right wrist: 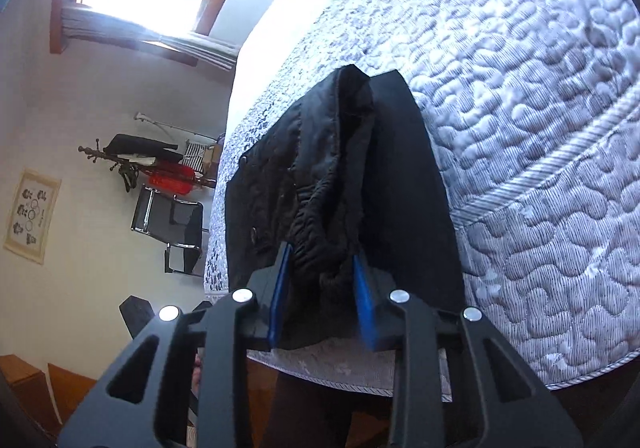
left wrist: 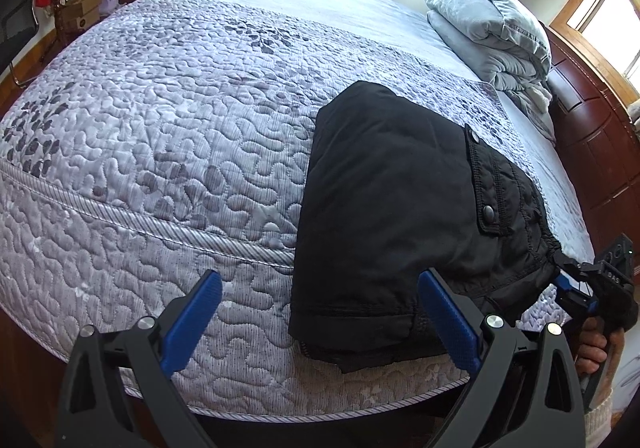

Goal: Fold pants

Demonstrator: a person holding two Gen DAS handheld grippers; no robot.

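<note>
Black pants (left wrist: 384, 188) folded on a quilted bed (left wrist: 160, 108), left gripper (left wrist: 320, 312) spread wide and empty, right gripper (right wrist: 320, 284) apparently pinching the gathered waistband (right wrist: 320, 232).

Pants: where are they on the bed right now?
The folded black pants lie near the bed's front edge, right of centre in the left wrist view. The right gripper clamps their gathered waistband; the left gripper is open beside them.

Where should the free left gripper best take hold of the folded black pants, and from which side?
Probably the near folded corner of the black pants, from the bed's front edge: it lies flat beside the open left gripper, while the right gripper grips the gathered waistband.
</note>
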